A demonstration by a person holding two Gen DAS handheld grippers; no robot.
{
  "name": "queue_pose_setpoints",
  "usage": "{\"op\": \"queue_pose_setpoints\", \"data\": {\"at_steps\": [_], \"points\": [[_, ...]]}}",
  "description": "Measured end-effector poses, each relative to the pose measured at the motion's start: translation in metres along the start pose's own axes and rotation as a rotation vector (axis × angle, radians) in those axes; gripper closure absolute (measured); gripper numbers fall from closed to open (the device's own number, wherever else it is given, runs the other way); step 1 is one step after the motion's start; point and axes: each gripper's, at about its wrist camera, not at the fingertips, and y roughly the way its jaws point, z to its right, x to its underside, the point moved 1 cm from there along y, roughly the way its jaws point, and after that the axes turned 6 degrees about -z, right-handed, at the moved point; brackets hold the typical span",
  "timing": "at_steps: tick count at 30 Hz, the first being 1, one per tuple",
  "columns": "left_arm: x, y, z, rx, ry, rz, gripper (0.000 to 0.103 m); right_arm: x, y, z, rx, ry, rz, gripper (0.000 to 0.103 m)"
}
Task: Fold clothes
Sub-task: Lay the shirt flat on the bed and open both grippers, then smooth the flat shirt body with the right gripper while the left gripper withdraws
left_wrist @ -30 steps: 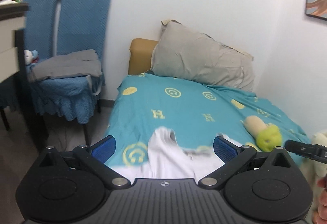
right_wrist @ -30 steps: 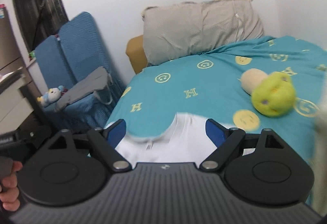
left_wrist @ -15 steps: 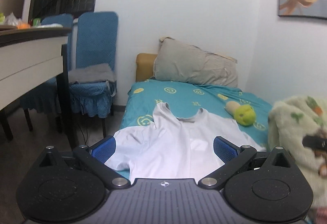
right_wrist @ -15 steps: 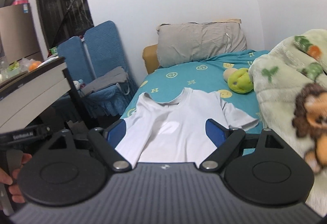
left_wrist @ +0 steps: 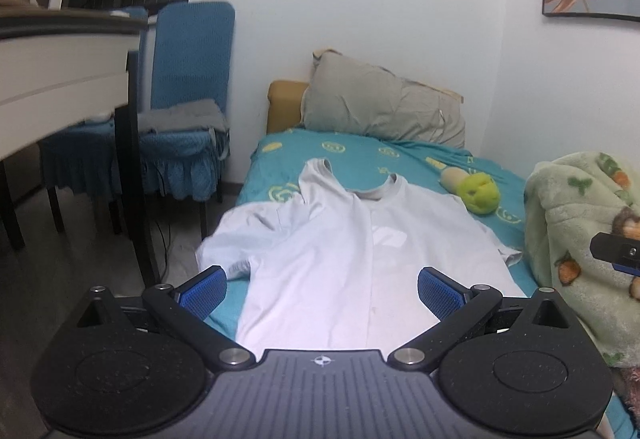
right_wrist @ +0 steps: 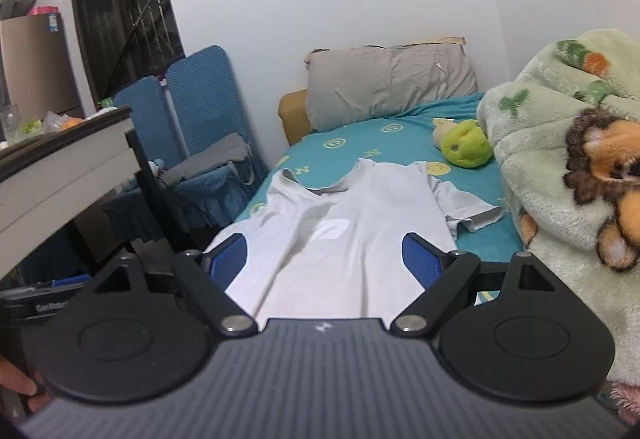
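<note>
A white T-shirt (left_wrist: 352, 251) lies spread on the teal bed (left_wrist: 352, 155), collar toward the pillow, its left sleeve hanging over the bed's left edge. It also shows in the right wrist view (right_wrist: 344, 235). My left gripper (left_wrist: 322, 289) is open and empty, above the shirt's lower part. My right gripper (right_wrist: 324, 263) is open and empty, also above the shirt's lower part. The shirt's hem is hidden behind both gripper bodies.
A green fleece blanket (right_wrist: 560, 175) with a lion print is piled on the bed's right side. A green plush toy (left_wrist: 478, 193) and a grey pillow (left_wrist: 380, 107) lie farther up. Blue chairs (left_wrist: 188, 119) and a desk (left_wrist: 60, 71) stand left.
Both grippers have pulled back from near the collar toward the foot of the bed. The whole shirt and the blanket have come into view. Both stay open.
</note>
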Motion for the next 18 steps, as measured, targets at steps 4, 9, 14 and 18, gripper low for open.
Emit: {"op": "queue_pose_setpoints", "data": {"at_steps": [4,9,14,18], "points": [[0.000,0.012,-0.004,0.007,-0.041,-0.034,0.000,0.003,0.004,0.006,0.013,0.025,-0.018,0.017],[-0.004,0.031,-0.027,0.042,-0.196,-0.103,0.000,0.004,0.009,0.009,0.035,0.042,-0.037,0.017],[-0.002,0.047,-0.057,0.014,-0.366,-0.160,0.001,0.002,0.018,0.010,0.023,0.058,-0.045,0.017],[-0.003,0.058,-0.070,0.009,-0.428,-0.164,0.001,0.002,0.026,0.012,0.024,0.060,-0.053,0.017]]}}
